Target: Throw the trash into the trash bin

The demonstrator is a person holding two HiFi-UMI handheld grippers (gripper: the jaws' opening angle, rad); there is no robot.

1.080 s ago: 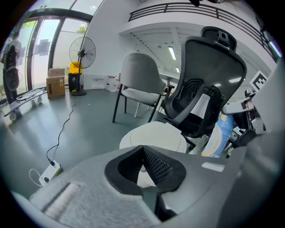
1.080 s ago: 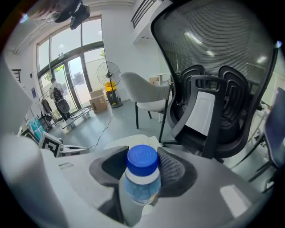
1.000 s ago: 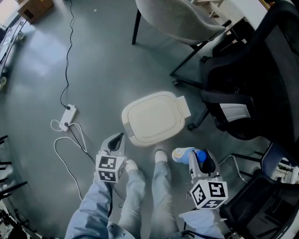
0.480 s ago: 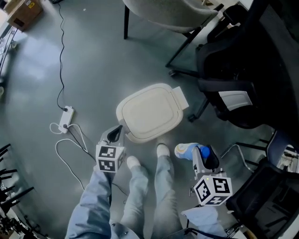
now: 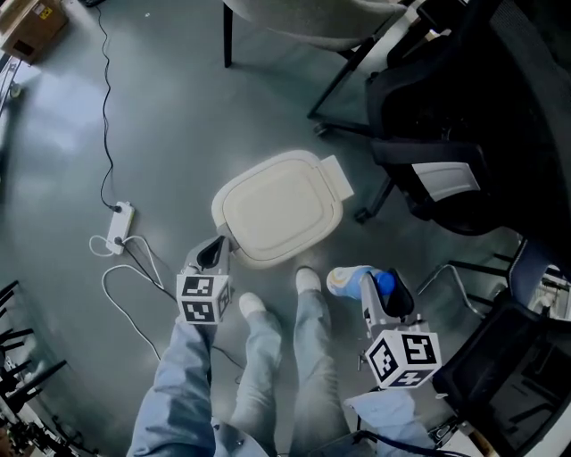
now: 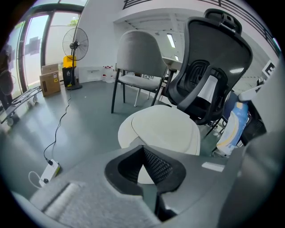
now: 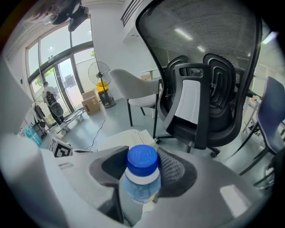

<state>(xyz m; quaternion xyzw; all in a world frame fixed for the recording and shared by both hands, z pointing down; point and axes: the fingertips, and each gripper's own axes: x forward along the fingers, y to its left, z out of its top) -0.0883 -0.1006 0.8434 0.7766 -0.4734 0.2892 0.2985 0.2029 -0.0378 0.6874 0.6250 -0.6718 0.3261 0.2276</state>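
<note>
A white trash bin (image 5: 277, 210) with its lid down stands on the grey floor, just past my feet. In the head view, my left gripper (image 5: 217, 249) hangs at the bin's near left edge, shut and with nothing in it. In the left gripper view, the left gripper (image 6: 142, 149) points at the bin's lid (image 6: 164, 130). My right gripper (image 5: 382, 293) is shut on a clear plastic bottle (image 5: 353, 281) with a blue cap (image 7: 142, 159), to the right of the bin and a little nearer to me. The bottle's neck sits between the right gripper (image 7: 141, 170) pads.
A black office chair (image 5: 464, 134) stands right of the bin, and a grey chair (image 6: 140, 58) behind it. A power strip (image 5: 117, 228) with a looping white cable lies on the floor to the left. A cardboard box (image 5: 31, 22) sits far left.
My left gripper has sunk a little toward the bin's near left edge. The right gripper holds the bottle in much the same place.
</note>
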